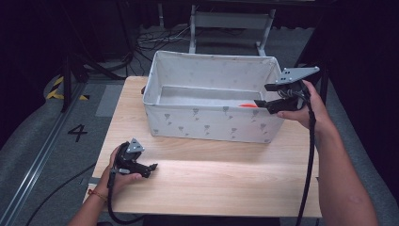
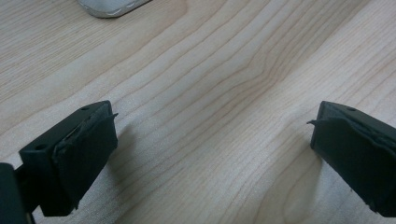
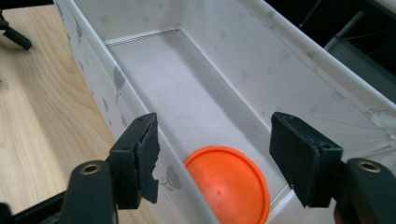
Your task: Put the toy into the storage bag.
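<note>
A white fabric box (image 1: pixel 211 123) with a grey print stands at the back of the wooden table (image 1: pixel 211 183). An orange disc (image 3: pixel 229 184) lies on its floor at the near right corner; in the high view only a sliver of the orange disc (image 1: pixel 246 105) peeks above the wall. My right gripper (image 1: pixel 261 102) hovers over that corner of the box (image 3: pixel 154 88), open, with nothing between its jaws (image 3: pixel 212 161). My left gripper (image 1: pixel 153 167) rests on the table at the front left, open over bare wood (image 2: pixel 210 140).
Beyond the table is a grey floor with cables (image 1: pixel 155 40) and a white metal frame (image 1: pixel 230 21). A rail (image 1: pixel 37 160) and a painted "4" (image 1: pixel 77 132) lie to the left. A pale object's edge (image 2: pixel 112 7) shows at the top of the left gripper view.
</note>
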